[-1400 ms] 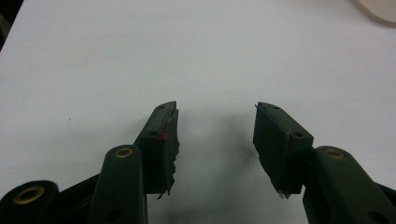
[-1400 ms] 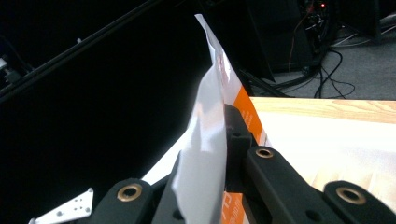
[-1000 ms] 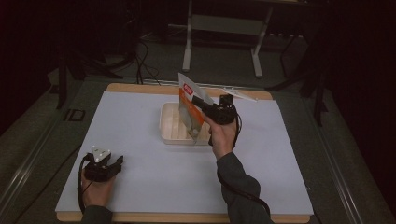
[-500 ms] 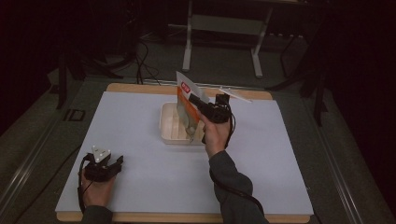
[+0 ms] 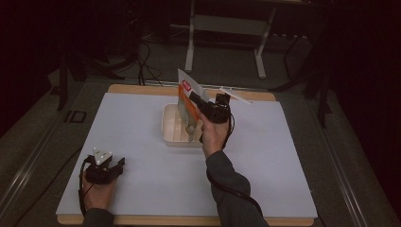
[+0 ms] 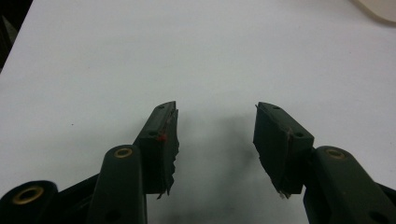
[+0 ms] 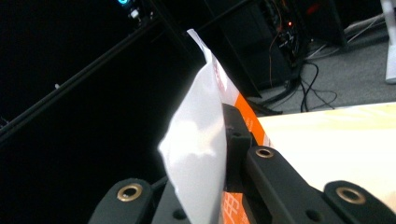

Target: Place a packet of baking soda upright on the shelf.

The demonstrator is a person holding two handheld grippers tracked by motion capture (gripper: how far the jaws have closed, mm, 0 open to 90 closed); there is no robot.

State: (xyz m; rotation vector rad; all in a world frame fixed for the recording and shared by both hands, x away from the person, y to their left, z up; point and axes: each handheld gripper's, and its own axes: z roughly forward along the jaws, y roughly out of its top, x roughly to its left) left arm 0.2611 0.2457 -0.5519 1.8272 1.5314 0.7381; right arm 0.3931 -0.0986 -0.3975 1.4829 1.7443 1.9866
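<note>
High view: at frame centre the right gripper [image 5: 201, 101] is raised on a bent forearm and clamps an orange-and-white packet [image 5: 187, 101] upright over the tray [image 5: 169, 137], long axis near vertical. At lower left the left gripper [image 5: 111, 166] rests on the table [image 5: 132, 123].

Left gripper view: jaws wide apart, holding nothing.

Right gripper view: jaws pinch the packet [image 7: 201, 154], which points to the top of the frame.

orange-and-white packet [image 5: 187, 97], cream tray [image 5: 171, 130]

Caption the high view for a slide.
Right gripper shut on an orange-and-white packet above a cream tray; left gripper, jaws open, rests on the white table.
</note>
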